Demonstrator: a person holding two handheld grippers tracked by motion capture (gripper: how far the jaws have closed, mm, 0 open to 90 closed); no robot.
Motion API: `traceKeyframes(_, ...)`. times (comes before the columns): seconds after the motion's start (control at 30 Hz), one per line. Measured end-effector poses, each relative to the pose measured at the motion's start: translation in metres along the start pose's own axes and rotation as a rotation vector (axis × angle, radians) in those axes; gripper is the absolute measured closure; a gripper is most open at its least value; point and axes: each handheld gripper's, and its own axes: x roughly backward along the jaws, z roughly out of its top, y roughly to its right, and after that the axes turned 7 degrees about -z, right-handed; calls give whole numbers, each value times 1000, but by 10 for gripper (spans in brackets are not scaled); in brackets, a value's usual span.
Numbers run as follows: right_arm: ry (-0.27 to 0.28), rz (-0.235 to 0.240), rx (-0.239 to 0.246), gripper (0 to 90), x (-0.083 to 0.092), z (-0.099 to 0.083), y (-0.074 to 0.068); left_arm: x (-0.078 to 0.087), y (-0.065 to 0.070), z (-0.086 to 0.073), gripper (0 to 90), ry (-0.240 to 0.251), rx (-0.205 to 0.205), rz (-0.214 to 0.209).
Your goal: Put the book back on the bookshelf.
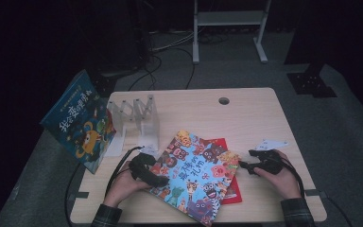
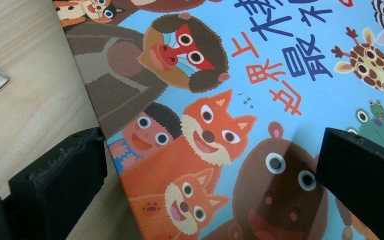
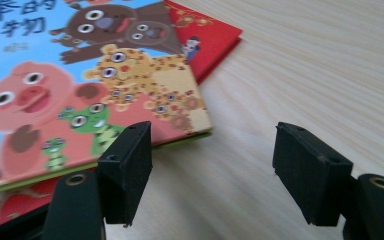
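1. High view is dim: the left gripper (image 1: 147, 172) sits at the near left edge of the animal picture book (image 1: 196, 176), and from here I cannot tell how its jaws stand.
2. In the left gripper view the jaws stand wide apart, one over bare table (image 2: 25, 90), the other over the cover; the book's left edge runs between them and neither pad presses on it.
3. The right gripper (image 1: 253, 163) rests low at the book's right corner, the hand behind it on the table.
4. In the right gripper view its jaws stand apart with bare wood between them, the left jaw just beside the book's corner.
5. A red book (image 3: 207, 32) lies under the animal book, mostly hidden.
6. Farther off, probably a clear rack (image 1: 139, 116), beside a leaning blue book (image 1: 78, 120) cut off by darkness.
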Motion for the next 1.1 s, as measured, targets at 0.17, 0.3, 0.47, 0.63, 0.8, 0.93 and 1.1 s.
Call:
traceKeyframes(0.17,32,44,23,306,13,0,-14,0,0,0,0,4,2,-1)
traceKeyframes(0.3,58,105,34,303,23,-4,-32,0,0,0,0,2,3,-2)
traceKeyframes(0.47,63,143,67,300,28,-9,-55,0,0,0,0,4,7,-1)
traceKeyframes(0.63,52,170,95,299,28,-13,-70,-1,0,0,0,7,8,-2)
traceKeyframes(0.8,36,183,100,295,24,-16,-75,0,0,0,0,8,8,-3)
traceKeyframes(0.93,34,193,99,313,23,-16,-74,0,-1,0,0,7,8,1)
traceKeyframes(1.1,37,202,106,294,20,-15,-81,3,-4,-2,0,8,25,17)
